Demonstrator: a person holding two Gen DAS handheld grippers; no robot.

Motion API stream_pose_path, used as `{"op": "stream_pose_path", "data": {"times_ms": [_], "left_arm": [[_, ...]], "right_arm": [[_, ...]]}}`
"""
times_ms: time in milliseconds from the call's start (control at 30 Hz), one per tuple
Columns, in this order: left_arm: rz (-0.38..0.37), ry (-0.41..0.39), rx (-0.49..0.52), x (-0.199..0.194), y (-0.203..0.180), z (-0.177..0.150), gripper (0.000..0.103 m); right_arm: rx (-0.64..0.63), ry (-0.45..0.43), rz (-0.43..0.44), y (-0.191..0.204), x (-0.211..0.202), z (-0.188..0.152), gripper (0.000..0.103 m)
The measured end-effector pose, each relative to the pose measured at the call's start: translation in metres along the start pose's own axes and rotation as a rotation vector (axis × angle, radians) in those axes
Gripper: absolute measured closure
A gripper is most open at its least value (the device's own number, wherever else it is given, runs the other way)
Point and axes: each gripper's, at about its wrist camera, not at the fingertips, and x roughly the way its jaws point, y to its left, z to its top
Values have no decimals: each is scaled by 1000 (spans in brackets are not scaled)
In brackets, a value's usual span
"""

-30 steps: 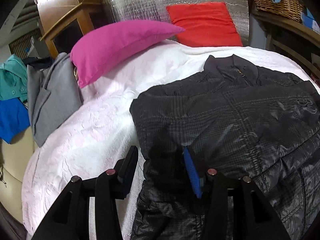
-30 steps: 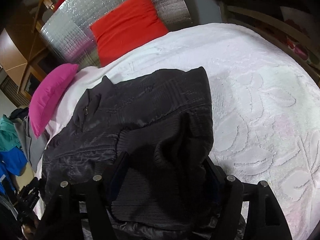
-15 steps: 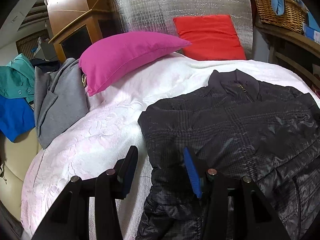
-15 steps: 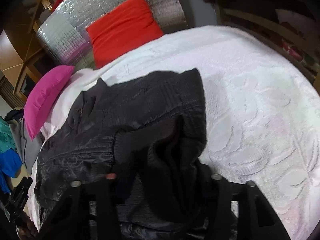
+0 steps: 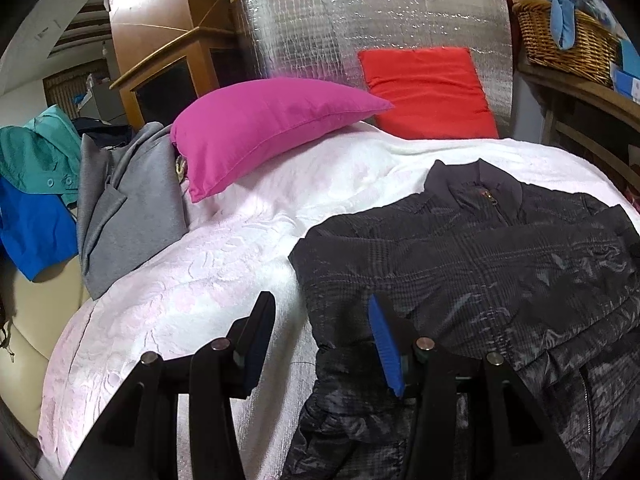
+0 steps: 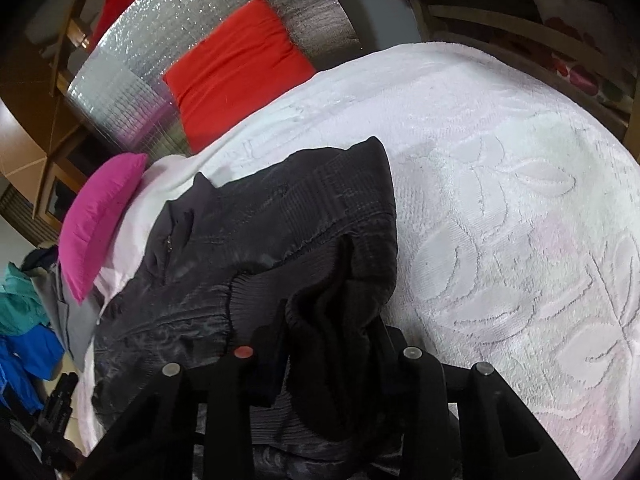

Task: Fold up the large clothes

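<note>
i found the black quilted jacket lying on the white bedspread, collar toward the red cushion. my right gripper had just been closing and was clamped on the bunched knit cuff. my left gripper stood with jaws apart at the jacket's near edge, pressing nothing.

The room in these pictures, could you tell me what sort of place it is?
Most likely a bedroom at home: a bed under a white bedspread, a pink pillow and red pillow at its head, and a wicker basket on a shelf.
</note>
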Motion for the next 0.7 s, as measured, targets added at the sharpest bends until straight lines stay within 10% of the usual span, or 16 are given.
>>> {"op": "stream_pose_path", "data": {"times_ms": [367, 700], "left_arm": [[31, -18, -52, -6, 20, 0, 51], [61, -33, -90, -10, 39, -2, 47]], "right_arm": [[39, -6, 32, -1, -5, 3, 41], [25, 13, 10, 3, 4, 1, 40]]}}
